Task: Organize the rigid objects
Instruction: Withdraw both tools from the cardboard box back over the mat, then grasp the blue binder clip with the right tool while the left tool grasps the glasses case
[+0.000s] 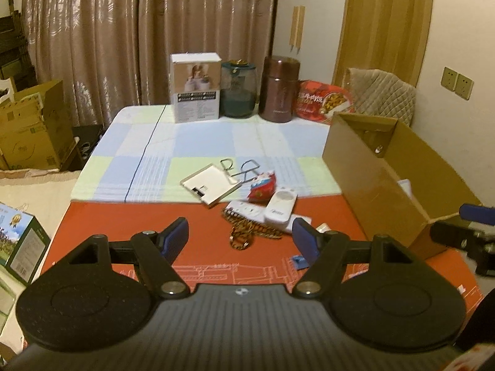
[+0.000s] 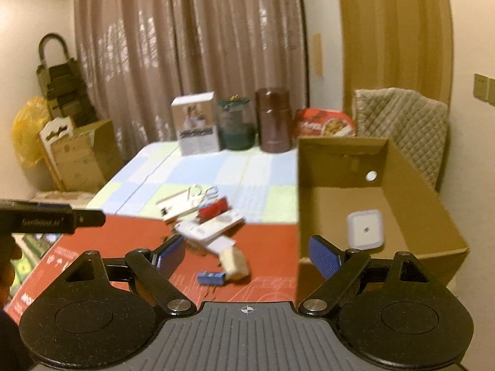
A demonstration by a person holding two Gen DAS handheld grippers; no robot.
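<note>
A pile of small items lies where the red mat meets the checked cloth: a flat white box (image 1: 210,185), wire clips (image 1: 238,167), a red packet (image 1: 263,185), a white remote (image 1: 280,205) on a white power strip (image 1: 244,210), and a leopard-pattern chain (image 1: 247,236). A small blue item (image 2: 210,278) and a beige piece (image 2: 236,262) lie nearer. My left gripper (image 1: 241,238) is open, short of the chain, holding nothing. My right gripper (image 2: 247,255) is open and empty, its right finger over the near corner of the open cardboard box (image 2: 340,160). A white square object (image 2: 365,228) lies inside the box.
Along the table's far edge stand a white carton (image 1: 196,88), a green jar (image 1: 238,89), a brown canister (image 1: 280,89) and a red snack bag (image 1: 321,100). A quilted chair back (image 1: 383,92) is behind the cardboard box. More cardboard boxes (image 1: 31,126) sit on the floor at left.
</note>
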